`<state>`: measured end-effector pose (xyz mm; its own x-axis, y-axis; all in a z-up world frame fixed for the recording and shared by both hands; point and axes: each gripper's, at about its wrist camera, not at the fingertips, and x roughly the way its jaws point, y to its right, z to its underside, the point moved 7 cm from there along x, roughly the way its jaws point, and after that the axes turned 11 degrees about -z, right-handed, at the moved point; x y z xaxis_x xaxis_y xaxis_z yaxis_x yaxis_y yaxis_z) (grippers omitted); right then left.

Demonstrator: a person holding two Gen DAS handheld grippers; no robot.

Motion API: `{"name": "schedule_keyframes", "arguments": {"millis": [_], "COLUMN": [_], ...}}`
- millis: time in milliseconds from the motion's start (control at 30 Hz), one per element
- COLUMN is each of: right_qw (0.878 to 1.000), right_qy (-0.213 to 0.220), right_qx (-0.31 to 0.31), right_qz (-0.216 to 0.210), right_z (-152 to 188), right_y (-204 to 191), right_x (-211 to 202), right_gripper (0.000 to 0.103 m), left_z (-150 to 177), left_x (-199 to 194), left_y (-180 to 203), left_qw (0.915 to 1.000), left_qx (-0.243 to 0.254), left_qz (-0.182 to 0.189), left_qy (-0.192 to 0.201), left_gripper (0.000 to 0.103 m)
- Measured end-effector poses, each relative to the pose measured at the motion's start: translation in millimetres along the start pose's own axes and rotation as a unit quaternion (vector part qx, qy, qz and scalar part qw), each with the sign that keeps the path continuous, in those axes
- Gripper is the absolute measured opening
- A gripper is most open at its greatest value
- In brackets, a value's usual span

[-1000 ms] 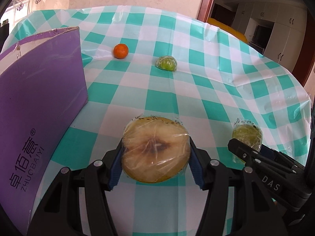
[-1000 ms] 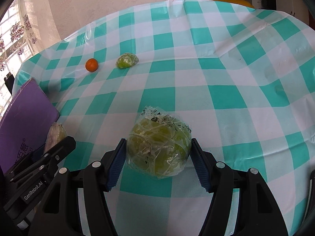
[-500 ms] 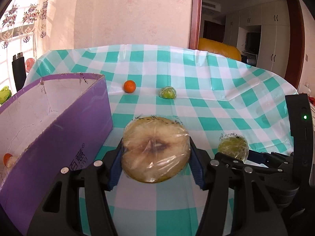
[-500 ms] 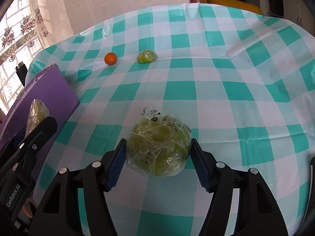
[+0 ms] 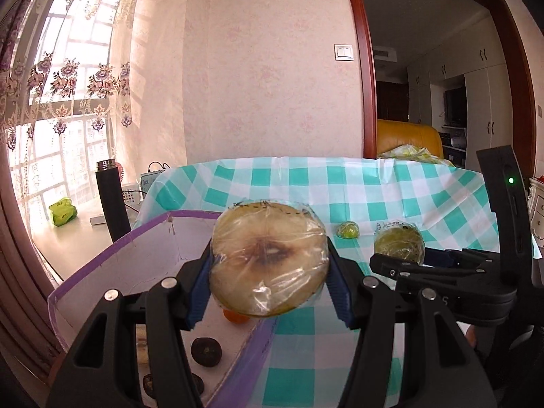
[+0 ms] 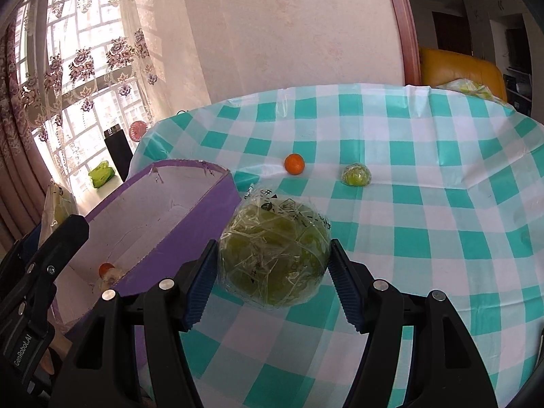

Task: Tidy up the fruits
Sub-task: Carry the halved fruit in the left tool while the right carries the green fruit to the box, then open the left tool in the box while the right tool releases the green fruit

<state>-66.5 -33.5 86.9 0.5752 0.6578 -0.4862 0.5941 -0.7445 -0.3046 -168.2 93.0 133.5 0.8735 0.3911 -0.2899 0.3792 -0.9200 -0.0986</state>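
Left wrist: wrapped pear half (image 5: 268, 258) hides box (image 5: 136, 255) interior.

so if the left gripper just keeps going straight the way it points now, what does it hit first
Probably the far inner wall of the purple box: the left gripper, shut on the wrapped fruit half, looks aimed over the box's near end, though depth is unclear.

Glossy, crinkled clear plastic film around cut yellow fruit (image 5: 268, 272) and around green fruit (image 6: 273, 255). Matt black plastic gripper arms with ribbed blue rubbery fingers (image 5: 200, 289) and bright metal screws. Cardboard box (image 6: 190, 224): smooth purple outside, matt white paper lining, rough torn edges. Shiny plastic checked cloth (image 6: 425, 238) over worktop, creased, with highlights. Small orange (image 6: 294, 164): smooth, slightly glossy peel. Sheer embroidered curtain (image 5: 68, 78) cloth.
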Motion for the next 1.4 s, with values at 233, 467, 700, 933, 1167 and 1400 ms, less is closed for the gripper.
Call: {"name": "schedule_keyframes", "arguments": {"millis": [233, 467, 700, 933, 1167, 1400], "right_qw": [0.997, 0.986, 0.954, 0.927, 0.908, 0.896], "right_qy": [-0.006, -0.053, -0.217, -0.319, -0.37, -0.399], "right_qx": [-0.07, -0.129, -0.198, -0.199, -0.195, -0.193], "right_qz": [-0.044, -0.092, -0.053, 0.007, 0.018, 0.021], "right_z": [-23.2, -45.3, -25.8, -3.6, 6.6, 13.3], "right_y": [-61.3, -116.2, -135.7, -116.1, -113.4, -110.9], "right_x": [20.0, 67.8, 156.2, 213.8, 228.4, 231.4], "right_gripper": [0.063, 0.064, 0.064, 0.063, 0.063, 0.065], "left_z": [1.1, 30.3, 50.9, 73.6, 94.1, 101.1], "left_x": [32.5, 79.4, 111.2, 127.6, 140.0, 141.5], "left_y": [-69.9, -137.3, -145.5, -136.3, -131.4, -133.3], "left_qw": [0.9957, 0.9764, 0.9581, 0.9448, 0.9268, 0.9143], "left_qx": [-0.004, -0.019, 0.004, 0.043, 0.054, 0.051], "left_qz": [-0.071, -0.119, -0.084, -0.05, -0.025, -0.027], "left_qy": [-0.059, -0.179, -0.274, -0.321, -0.371, -0.401], "left_gripper": [0.059, 0.059, 0.059, 0.059, 0.059, 0.068]}}
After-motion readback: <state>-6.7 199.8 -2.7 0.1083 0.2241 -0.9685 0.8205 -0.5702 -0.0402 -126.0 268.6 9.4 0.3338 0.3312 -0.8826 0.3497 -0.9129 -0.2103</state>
